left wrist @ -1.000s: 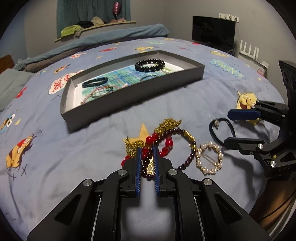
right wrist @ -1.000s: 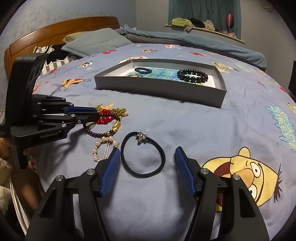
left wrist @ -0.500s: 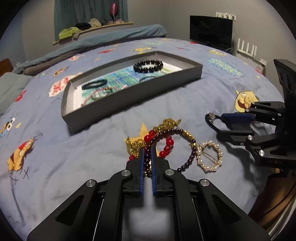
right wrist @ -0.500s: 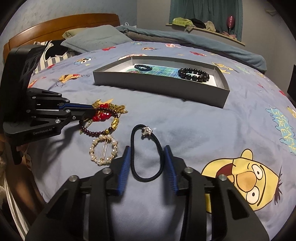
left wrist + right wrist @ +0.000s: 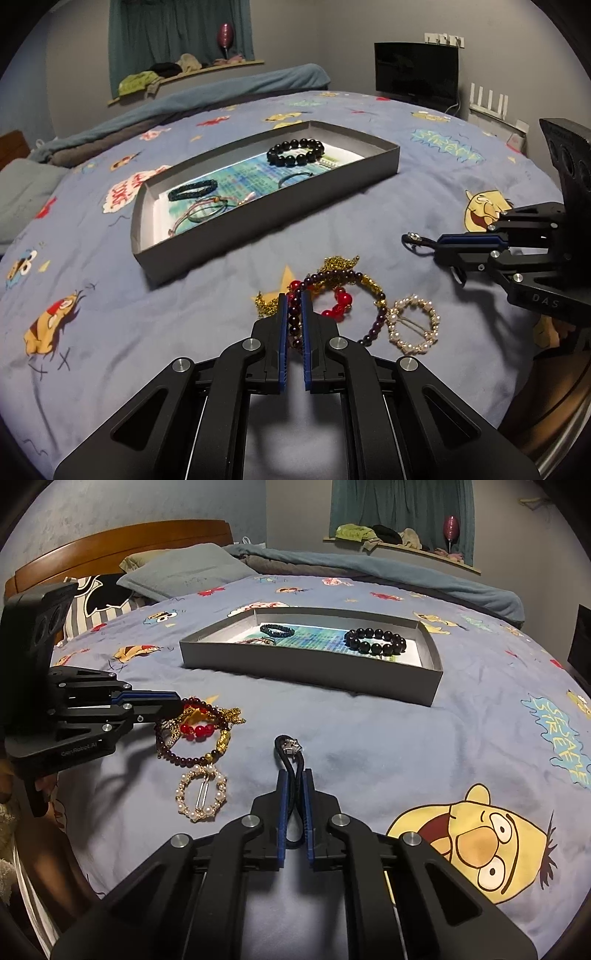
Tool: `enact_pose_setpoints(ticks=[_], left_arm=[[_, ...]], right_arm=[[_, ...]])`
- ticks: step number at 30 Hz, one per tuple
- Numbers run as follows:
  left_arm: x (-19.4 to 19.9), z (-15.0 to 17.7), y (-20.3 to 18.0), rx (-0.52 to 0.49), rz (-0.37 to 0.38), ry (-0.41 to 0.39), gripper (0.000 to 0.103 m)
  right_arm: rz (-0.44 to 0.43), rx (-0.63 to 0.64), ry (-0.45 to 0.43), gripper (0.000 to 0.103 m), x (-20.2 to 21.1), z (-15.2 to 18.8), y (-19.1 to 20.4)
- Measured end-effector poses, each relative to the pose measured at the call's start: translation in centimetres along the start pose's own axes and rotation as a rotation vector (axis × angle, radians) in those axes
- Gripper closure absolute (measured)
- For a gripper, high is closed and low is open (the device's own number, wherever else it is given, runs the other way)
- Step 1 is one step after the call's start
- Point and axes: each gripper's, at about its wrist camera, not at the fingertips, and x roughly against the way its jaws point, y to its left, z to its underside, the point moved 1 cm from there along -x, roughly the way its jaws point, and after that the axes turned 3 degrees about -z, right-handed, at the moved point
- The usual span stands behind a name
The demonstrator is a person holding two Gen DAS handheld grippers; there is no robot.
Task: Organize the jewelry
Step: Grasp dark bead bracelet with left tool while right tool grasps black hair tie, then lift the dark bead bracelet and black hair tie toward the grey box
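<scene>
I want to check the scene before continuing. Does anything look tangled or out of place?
Yes. The dark purple bead bracelet, red bead bracelet and gold chain lie overlapping in one heap, so the left gripper may drag the others along.

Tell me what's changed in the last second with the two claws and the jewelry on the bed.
The right claw went from wide open around the black hair tie to shut on it, squeezing the loop narrow. The left claw narrowed from a loose gap to shut on the dark bead bracelet. The pearl ring clip, the gold chain and the grey tray with its contents stayed put.
</scene>
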Motion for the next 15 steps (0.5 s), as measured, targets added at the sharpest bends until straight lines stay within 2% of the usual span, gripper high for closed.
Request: enact_pose_setpoints(ticks=[3,7,13,15], left_arm=[[-0.05,-0.09,0.12,-0.003,-0.022,-0.013,0.096],[-0.17,-0.25,0.3,-0.01,-0.048,-0.028,0.086],[-0.3,-0.48,-0.05,-0.03,-0.04,-0.037,0.086],[0.0,-0.55,-0.47,-0.041,-0.015,-0.048,0.086]], right_arm=[[0.002,0.004,-0.004,0.096,0.0,0.0,0.04],[0.0,0.005,0.0,0.096,-0.12,0.04,0.08],[-0.002,0.003,0.001,0.096,-0.11,0.02,0.1],[-0.002,0.004,0.001,0.096,-0.09,0.02,0.08]])
